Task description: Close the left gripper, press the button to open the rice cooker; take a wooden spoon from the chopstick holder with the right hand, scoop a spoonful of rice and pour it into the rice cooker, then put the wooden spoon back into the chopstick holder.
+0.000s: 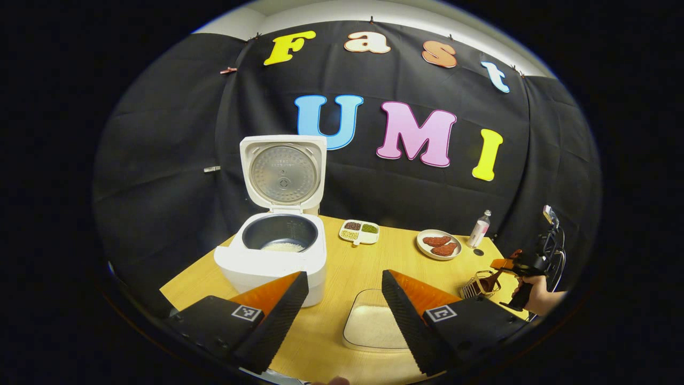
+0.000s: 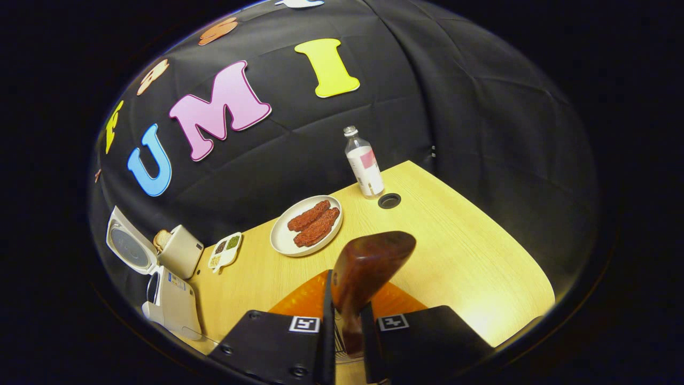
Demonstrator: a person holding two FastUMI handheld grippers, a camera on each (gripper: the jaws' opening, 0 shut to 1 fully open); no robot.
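Wooden spoon (image 2: 368, 267) – rounded bowl, clamped in right gripper (image 2: 344, 326)

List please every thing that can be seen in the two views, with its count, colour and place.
rice cooker: 1, white, lid open, table's left
rice tray: 1, clear, white rice inside, front of table
divided dish: 1, white, holding grains, beside cooker
plate: 1, white, two red pieces on it, back of table
bottle: 1, clear, behind plate
holder: 1, wire, table's right edge
toaster: 1, cream, behind cooker
table: 1, light wood
spoon: 1, brown wood, in right gripper
left gripper: 1, open, above rice tray
right gripper: 1, shut on spoon
hand: 1, holding right gripper
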